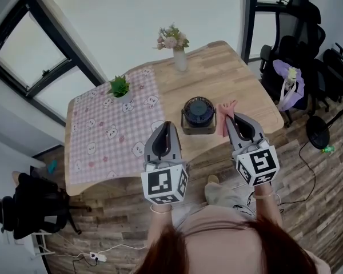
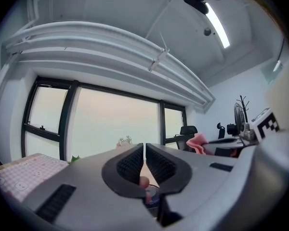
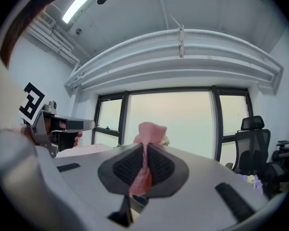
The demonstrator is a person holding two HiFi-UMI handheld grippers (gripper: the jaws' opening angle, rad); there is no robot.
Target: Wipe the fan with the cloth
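Note:
A small dark round fan (image 1: 198, 115) stands on the wooden table (image 1: 240, 84) near its front edge. My right gripper (image 1: 228, 116) is raised just right of the fan and is shut on a pink cloth (image 1: 226, 117); the cloth (image 3: 148, 137) sticks up between the closed pads in the right gripper view. My left gripper (image 1: 167, 125) is held up just left of the fan, jaws shut with nothing between them. In the left gripper view the left gripper (image 2: 144, 153) points upward, the cloth (image 2: 198, 143) shows at the right, and a bit of the fan (image 2: 152, 194) shows below the pads.
A pink checked tablecloth (image 1: 108, 130) covers the table's left half, with a small green potted plant (image 1: 120, 88) on it. A vase of flowers (image 1: 176, 45) stands at the far edge. Black office chairs (image 1: 300, 44) stand to the right, over a wooden floor.

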